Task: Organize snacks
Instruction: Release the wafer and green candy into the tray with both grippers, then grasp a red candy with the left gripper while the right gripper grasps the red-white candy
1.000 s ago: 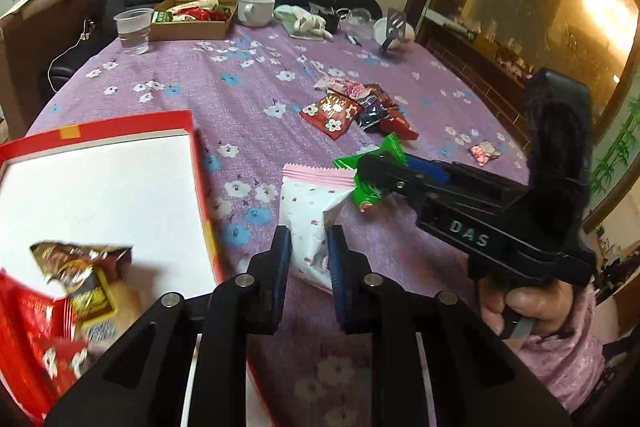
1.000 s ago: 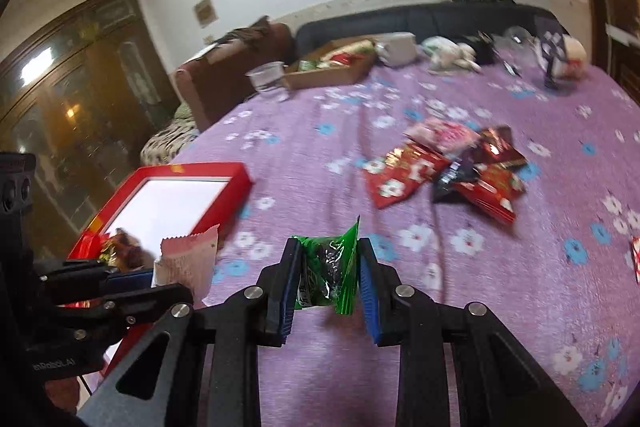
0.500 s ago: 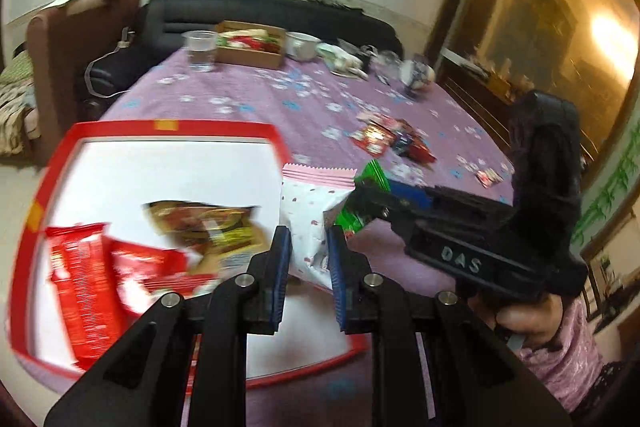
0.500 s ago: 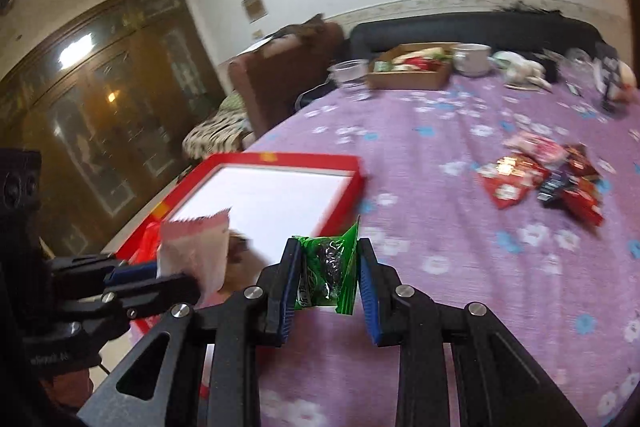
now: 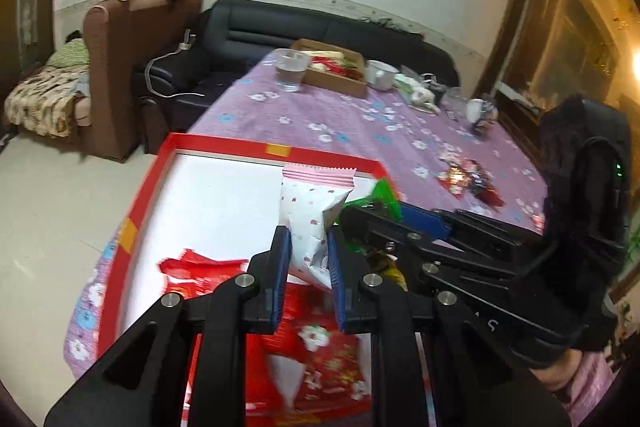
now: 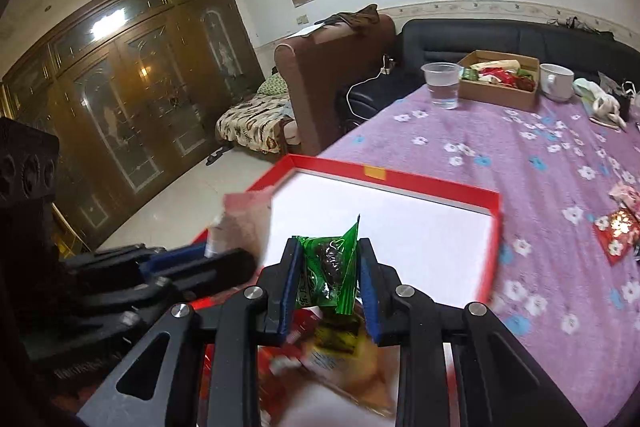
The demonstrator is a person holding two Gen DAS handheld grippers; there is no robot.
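Left wrist view: The left gripper [image 5: 306, 263] is closed on a white plastic snack packet with red dots and a pink crimped top edge [image 5: 310, 215]; both blue pads press its lower half, and the packet stands upright between them. The packet hangs over the shallow red-rimmed box with a white floor [image 5: 224, 195], which rests at the near edge of the table covered by a purple floral cloth [image 5: 340, 123]. Red foil snack packets [image 5: 320, 359] lie on the box floor beneath the gripper. The right gripper [image 5: 360, 217] enters from the right, its tips just beside the white packet. A loose pile of red and dark snack packets [image 5: 468, 179] lies on the cloth well apart from the box. A clear plastic cup [image 5: 291, 70], a brown cardboard tray [image 5: 334, 67] and a white mug [image 5: 380, 74] stand at the far end.

Right wrist view: The right gripper [image 6: 329, 279] is closed on a green transparent snack packet with dark contents [image 6: 328, 277], held upright over the near part of the red-rimmed box [image 6: 400, 183]. Blurred red and yellow packets [image 6: 340, 355] lie in the box below it. The left gripper [image 6: 236, 259] sits to the left, holding the white packet [image 6: 244, 223], blurred here.
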